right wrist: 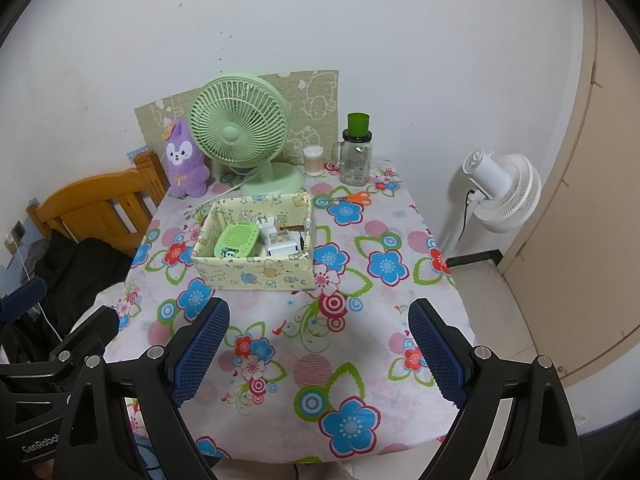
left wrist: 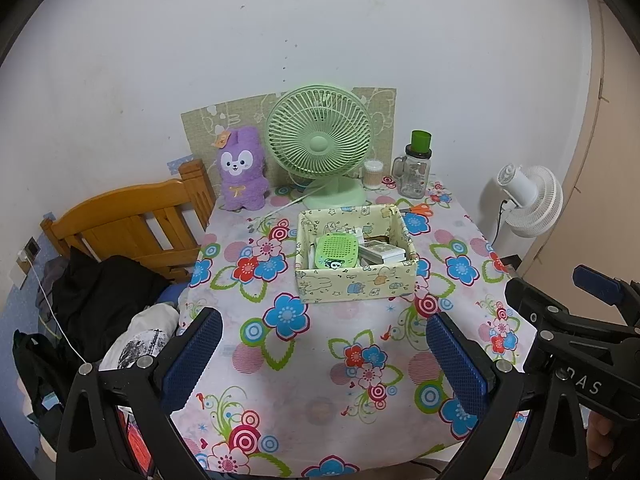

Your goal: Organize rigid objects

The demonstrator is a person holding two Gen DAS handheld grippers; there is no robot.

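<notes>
A pale yellow patterned box sits mid-table on the flowered cloth. Inside it lie a green perforated gadget and white boxes and a plug. Orange-handled scissors lie on the cloth behind the box to the right. My left gripper hovers open over the near part of the table, nothing between its blue pads. My right gripper is also open and empty, at the same distance from the box.
Along the wall stand a purple plush toy, a green desk fan, a cotton-swab jar and a glass jar with green lid. A wooden bed frame is left; a white floor fan stands right.
</notes>
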